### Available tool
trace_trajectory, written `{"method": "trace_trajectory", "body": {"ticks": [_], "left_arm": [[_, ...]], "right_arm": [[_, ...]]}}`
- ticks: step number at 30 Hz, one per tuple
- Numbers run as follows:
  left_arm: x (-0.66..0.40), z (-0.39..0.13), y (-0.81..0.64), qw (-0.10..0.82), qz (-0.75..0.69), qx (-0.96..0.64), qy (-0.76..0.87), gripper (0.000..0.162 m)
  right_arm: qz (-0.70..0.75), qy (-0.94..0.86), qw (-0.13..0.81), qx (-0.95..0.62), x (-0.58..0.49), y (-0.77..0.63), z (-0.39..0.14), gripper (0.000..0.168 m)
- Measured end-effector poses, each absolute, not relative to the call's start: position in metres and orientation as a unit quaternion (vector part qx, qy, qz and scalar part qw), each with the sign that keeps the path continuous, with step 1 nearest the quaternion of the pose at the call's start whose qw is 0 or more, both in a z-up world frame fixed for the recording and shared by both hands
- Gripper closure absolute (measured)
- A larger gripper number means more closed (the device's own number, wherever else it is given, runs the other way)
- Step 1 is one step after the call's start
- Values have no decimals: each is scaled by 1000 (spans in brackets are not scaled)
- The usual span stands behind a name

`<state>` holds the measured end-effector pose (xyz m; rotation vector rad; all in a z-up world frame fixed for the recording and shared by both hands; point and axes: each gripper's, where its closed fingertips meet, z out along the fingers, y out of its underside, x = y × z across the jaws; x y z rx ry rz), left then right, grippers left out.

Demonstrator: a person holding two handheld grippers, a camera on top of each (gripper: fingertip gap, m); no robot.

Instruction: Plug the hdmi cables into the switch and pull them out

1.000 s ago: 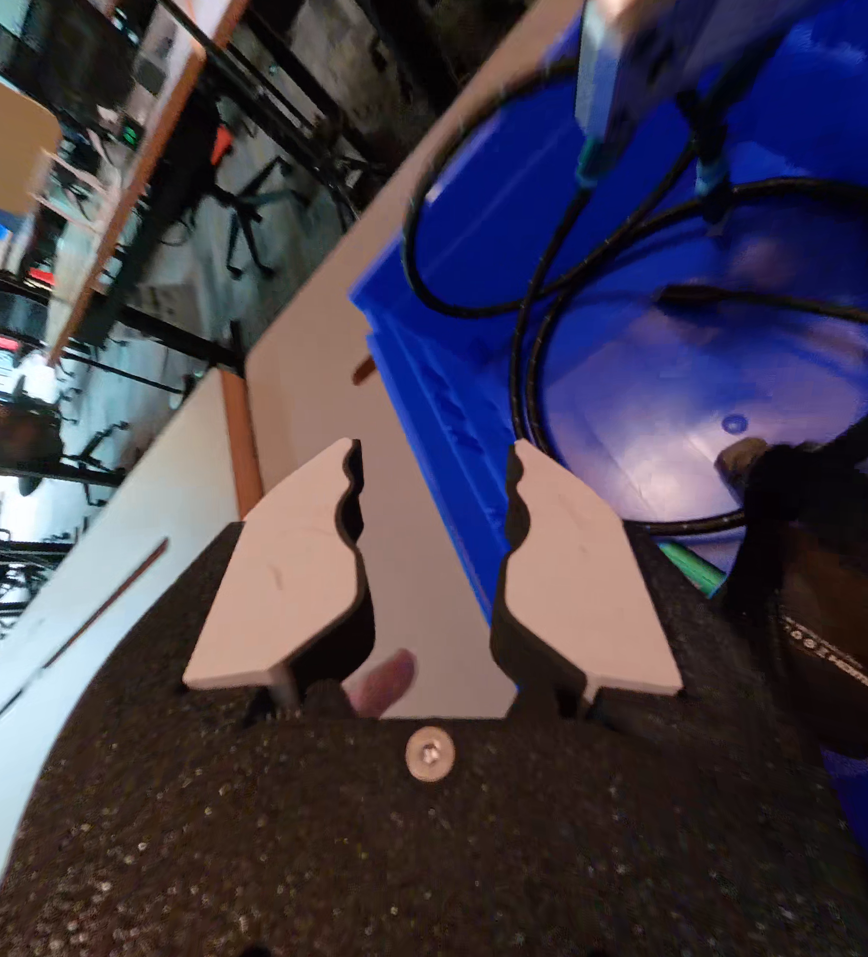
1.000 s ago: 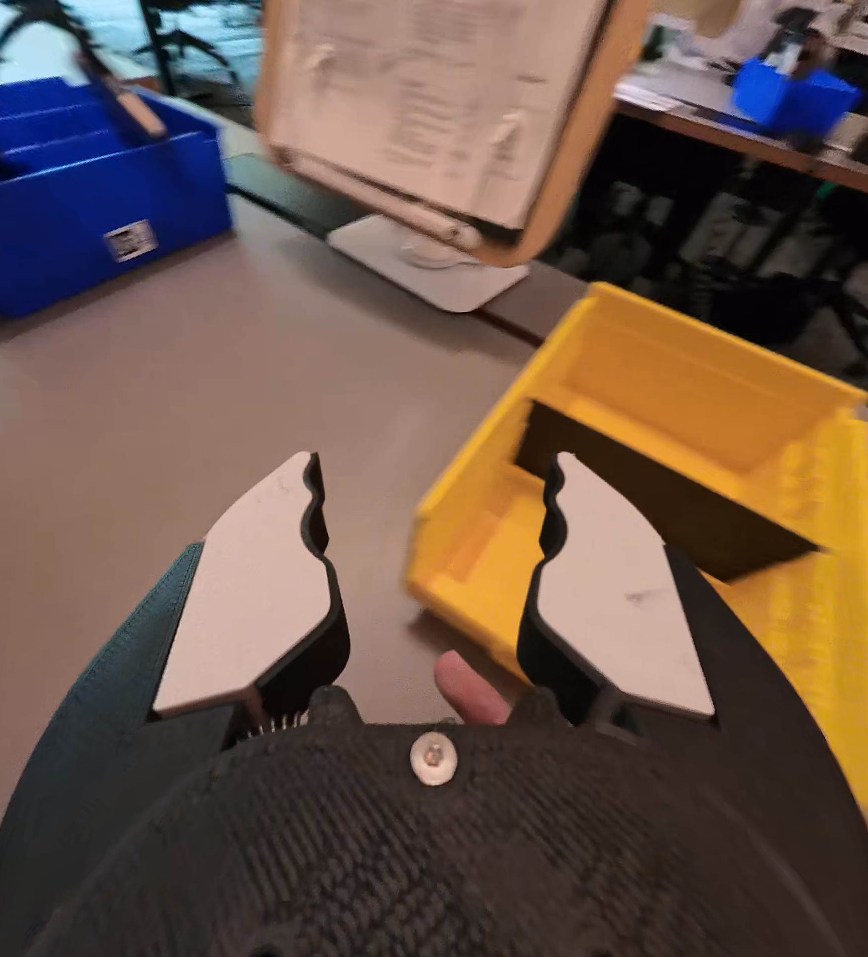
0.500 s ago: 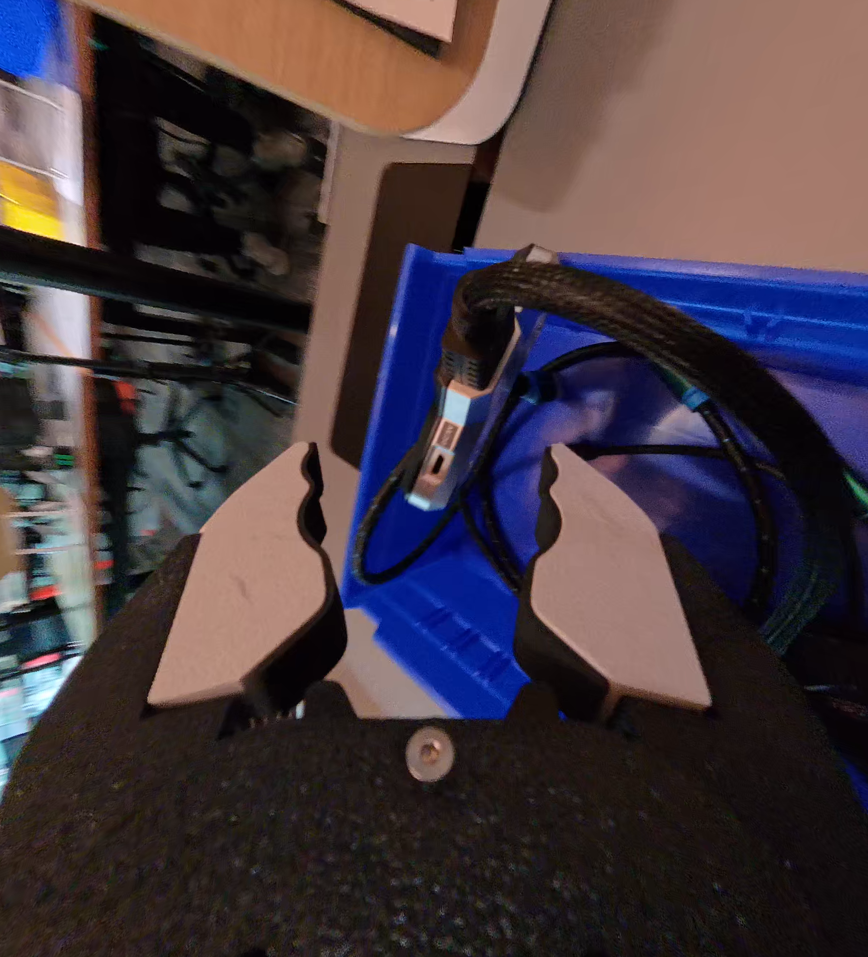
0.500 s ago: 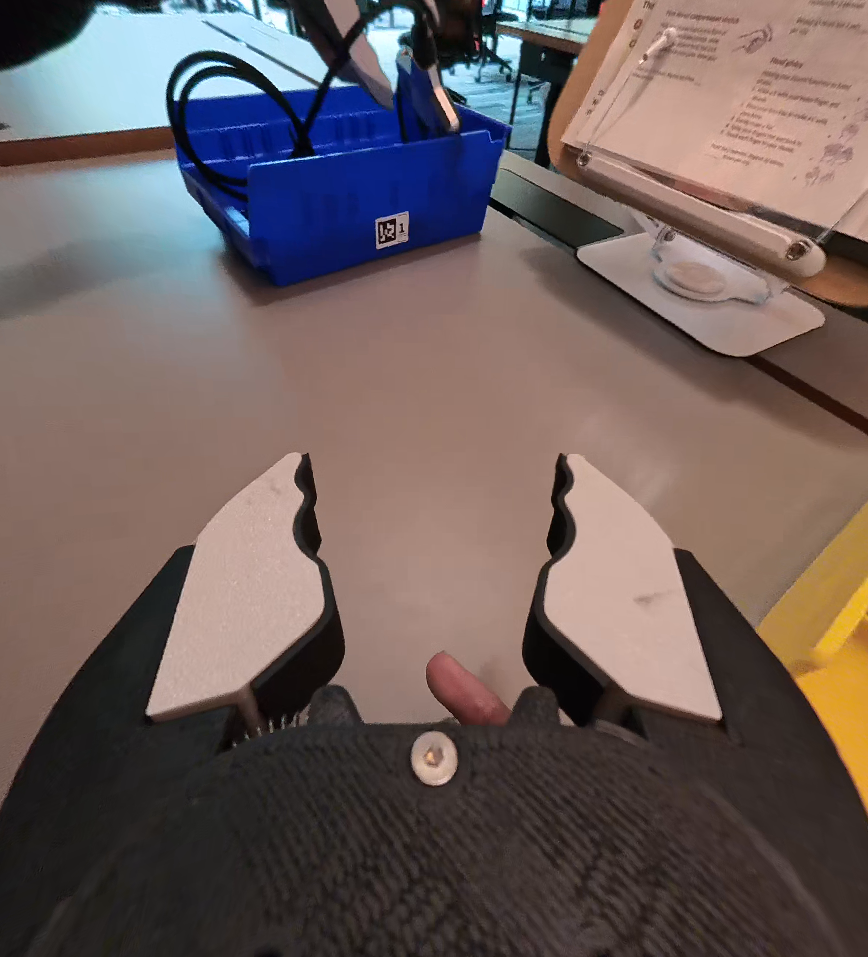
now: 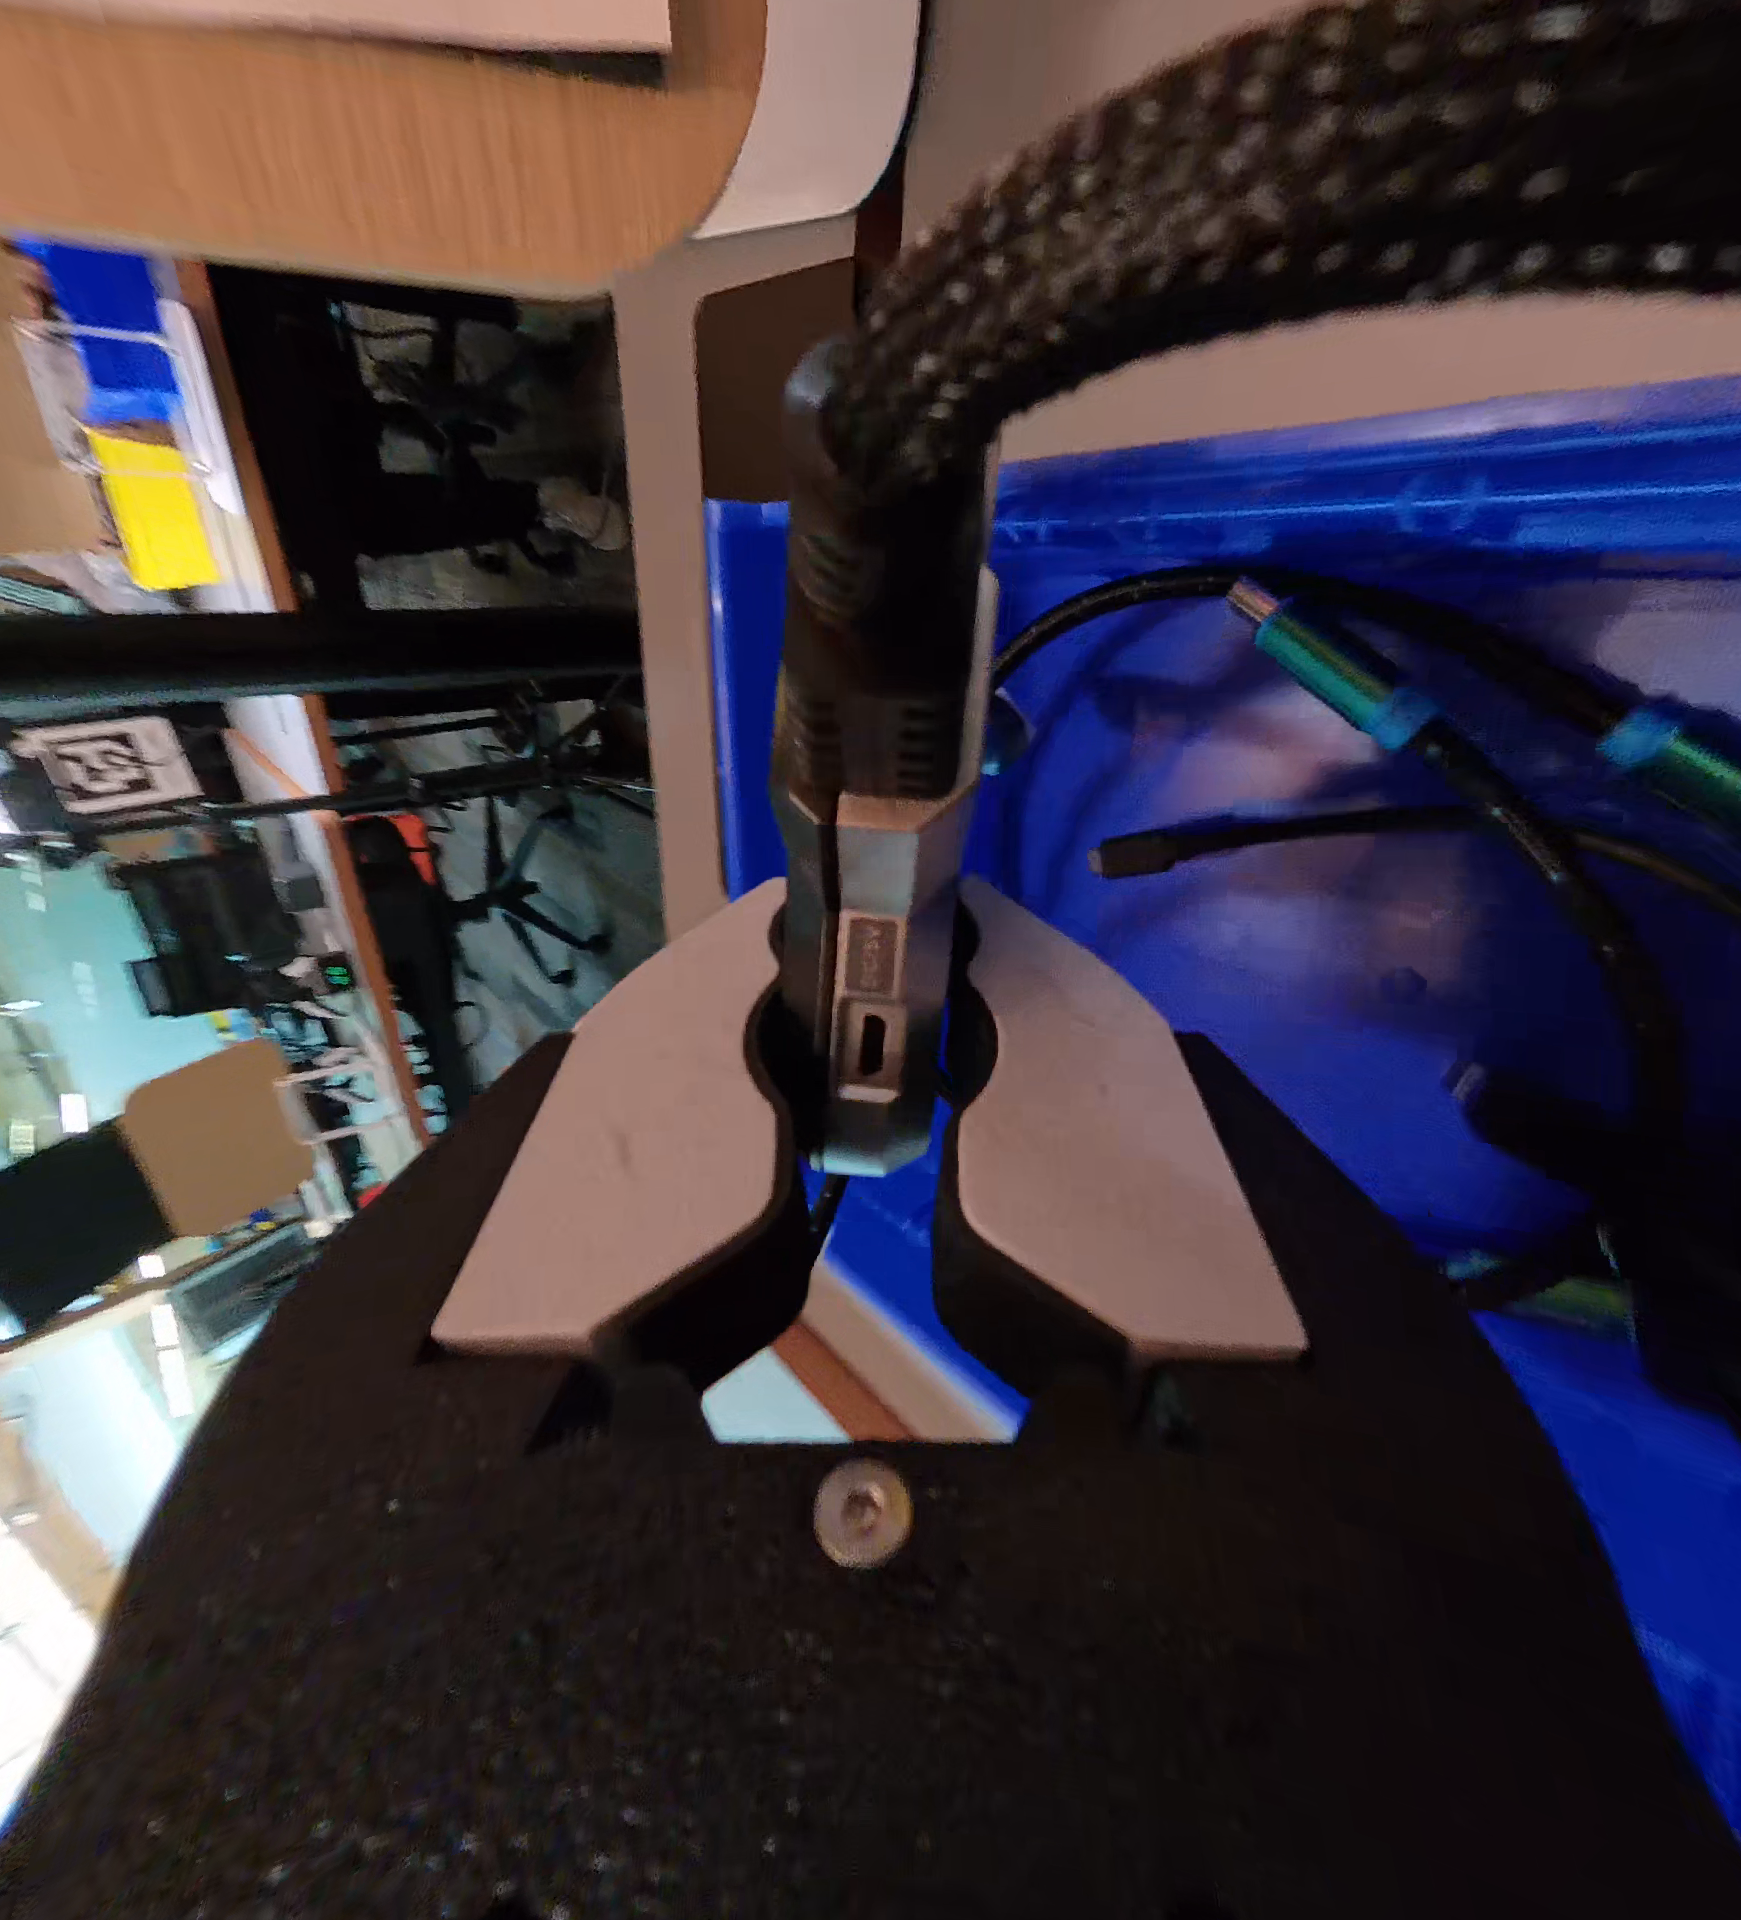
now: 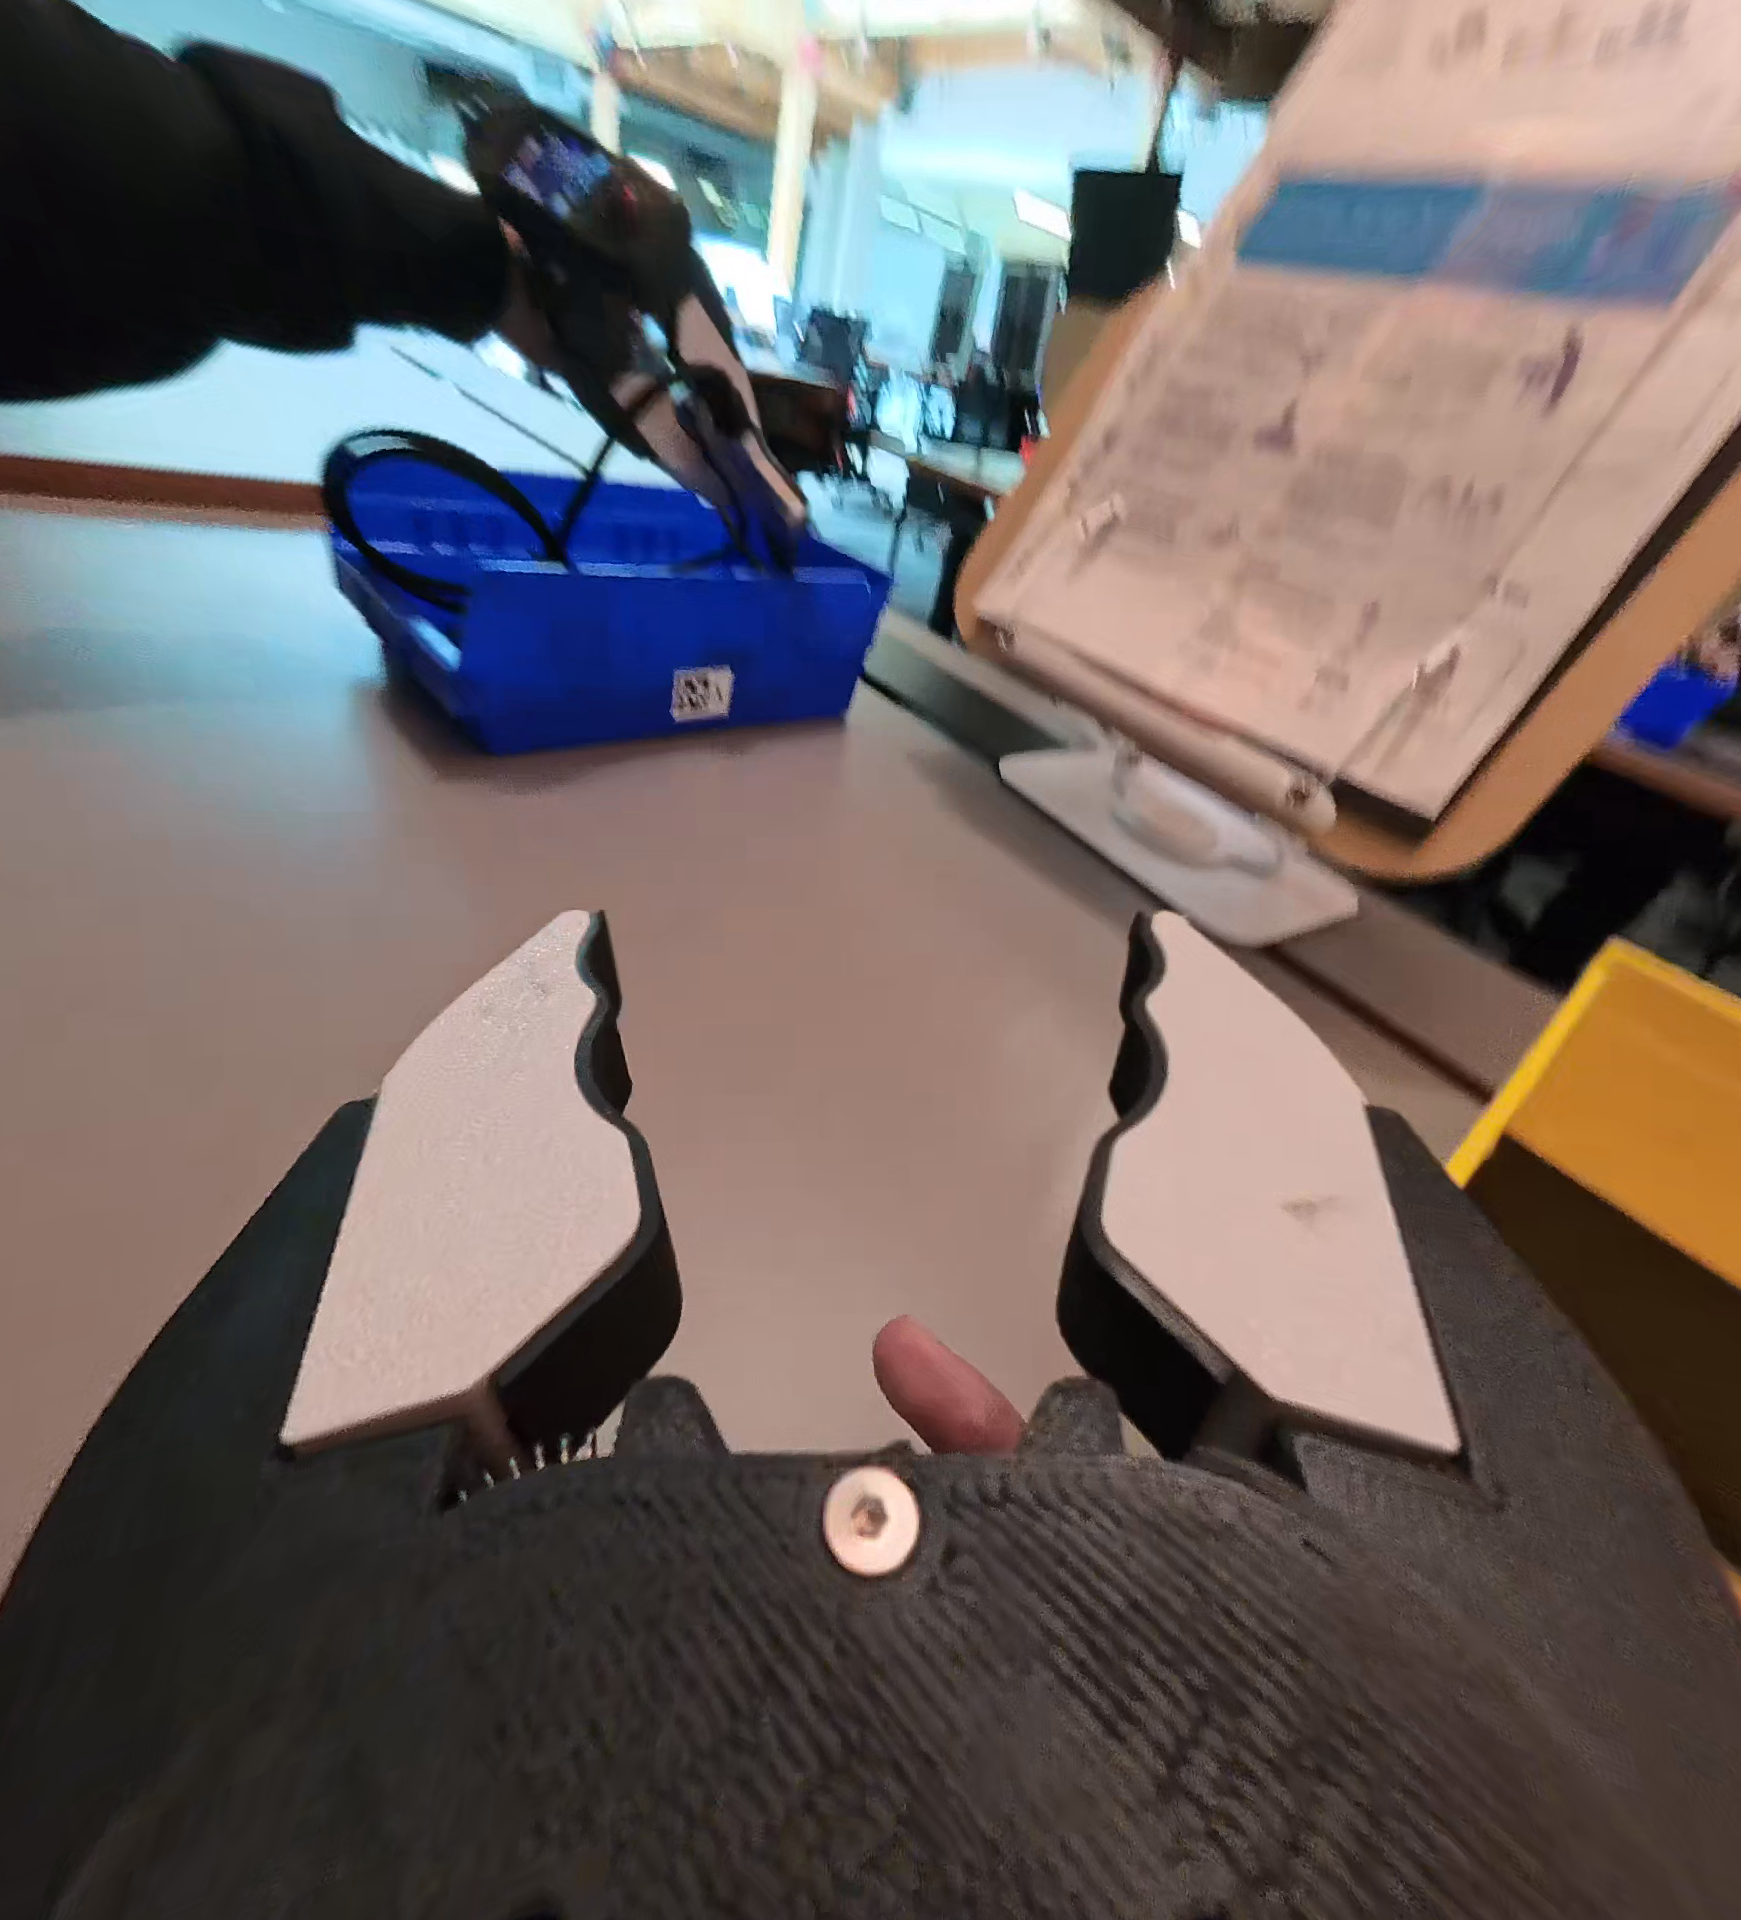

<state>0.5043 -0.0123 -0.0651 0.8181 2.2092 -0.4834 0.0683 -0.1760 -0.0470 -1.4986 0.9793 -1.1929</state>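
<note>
In the left wrist view my left gripper (image 5: 871, 920) is shut on the grey metal HDMI switch (image 5: 876, 862), its pads pressed on both sides. The switch hangs on a thick black braided cable (image 5: 1209, 208) over the blue bin (image 5: 1365, 488). In the bin lie thin black HDMI cables with green plugs (image 5: 1333, 675) (image 5: 1718, 779). My right gripper (image 6: 871, 935) is open and empty over the grey table (image 6: 222, 883), far from the blue bin (image 6: 617, 644). The left gripper (image 6: 731, 457) also shows there, above that bin.
A paper stand on a white base (image 6: 1365, 468) rises at the right back of the table. A yellow bin (image 6: 1655, 1122) sits at the right edge near my right gripper. A fingertip (image 6: 939, 1392) shows between the right fingers' bases.
My left gripper moved in on the switch and closed on it; half a second ago it was open with the switch ahead. My right gripper swung left from the yellow bin and opened a little wider.
</note>
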Motion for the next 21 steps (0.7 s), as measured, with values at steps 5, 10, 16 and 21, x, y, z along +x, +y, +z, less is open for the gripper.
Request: {"method": "trace_trajectory", "body": {"ticks": [5, 10, 16, 21], "left_arm": [[473, 3, -6, 427, -240, 331, 806, 140], [424, 95, 0, 536, -269, 342, 724, 140], [322, 196, 6, 648, -317, 350, 597, 140], [219, 224, -4, 710, -346, 390, 473, 140]], "right_arm": [[-556, 342, 514, -556, 46, -176, -14, 76], [-600, 325, 485, -547, 40, -176, -9, 76], [-596, 304, 506, -545, 38, -157, -2, 78], [-561, 322, 556, -522, 32, -145, 16, 77]]}}
